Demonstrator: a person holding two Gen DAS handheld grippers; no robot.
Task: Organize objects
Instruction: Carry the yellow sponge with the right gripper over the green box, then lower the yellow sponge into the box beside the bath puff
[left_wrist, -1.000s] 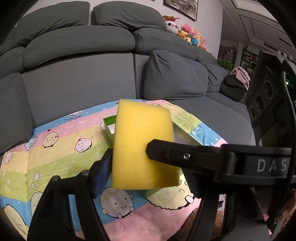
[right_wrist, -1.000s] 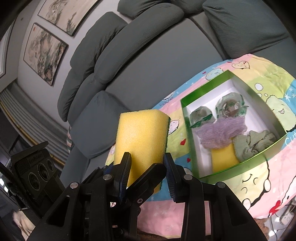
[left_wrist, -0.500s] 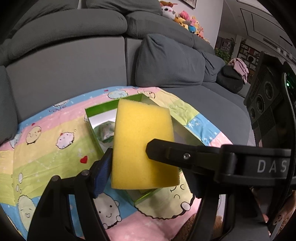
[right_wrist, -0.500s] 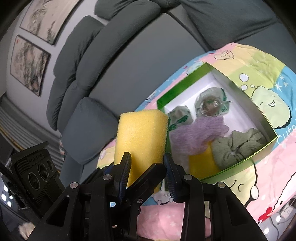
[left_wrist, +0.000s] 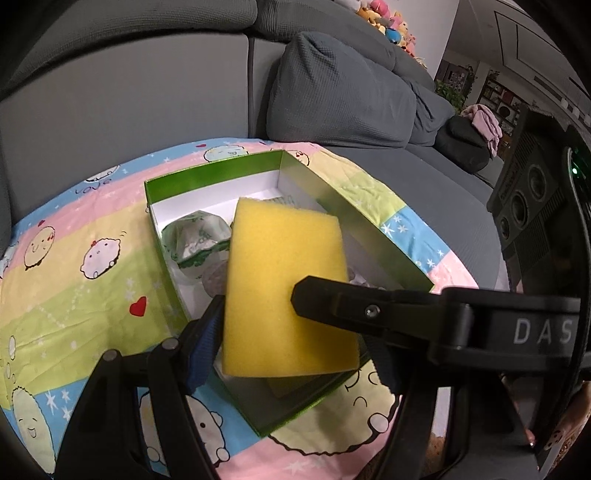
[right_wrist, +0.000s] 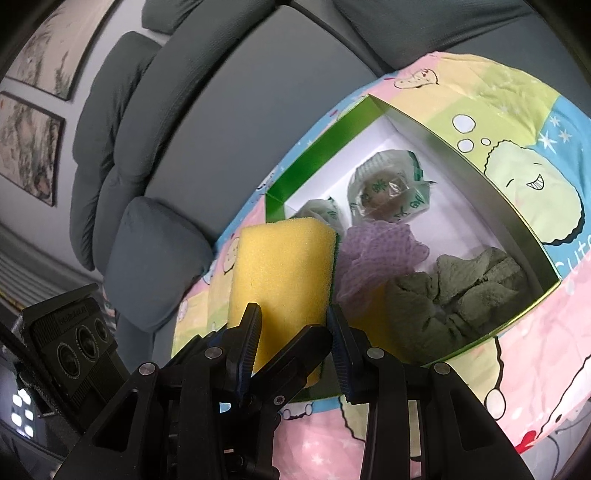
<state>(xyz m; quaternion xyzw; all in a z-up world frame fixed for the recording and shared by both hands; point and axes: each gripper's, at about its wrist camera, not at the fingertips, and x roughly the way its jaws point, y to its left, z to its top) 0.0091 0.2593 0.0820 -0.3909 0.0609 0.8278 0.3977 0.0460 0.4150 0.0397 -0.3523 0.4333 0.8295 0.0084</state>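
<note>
Here each gripper carries a yellow sponge toward the green box (left_wrist: 207, 177), which stands on a cartoon-printed cloth (left_wrist: 74, 280) spread over a grey sofa (left_wrist: 129, 92). The left gripper (left_wrist: 258, 306) is closed across the width of its sponge (left_wrist: 284, 284), one blue-padded finger at the left edge and the black finger overlapping the broad face from the right; the sponge hangs above the near half of the box. The right gripper (right_wrist: 293, 332) pinches the lower end of a second sponge (right_wrist: 280, 269), whose green scouring layer shows along its right edge; this sponge stands upright over the box's near corner.

The box already holds two wrapped round packets (right_wrist: 388, 188), a purple mesh cloth (right_wrist: 373, 251), a crumpled olive cloth (right_wrist: 465, 291) and something yellow beneath them, partly hidden. The step in hand is judged to be the carry to the box, with placing not yet done. The next move probably calls for lowering each sponge into a free part of the interior, clear of the thin walls, and releasing only once it rests on the contents or floor.

Legible writing: "DAS" in pale letters on the gripper body (left_wrist: 543, 330), cut off by the frame; "love" on the cloth near the box's far-left corner. The green print on the packets is too small to read.
</note>
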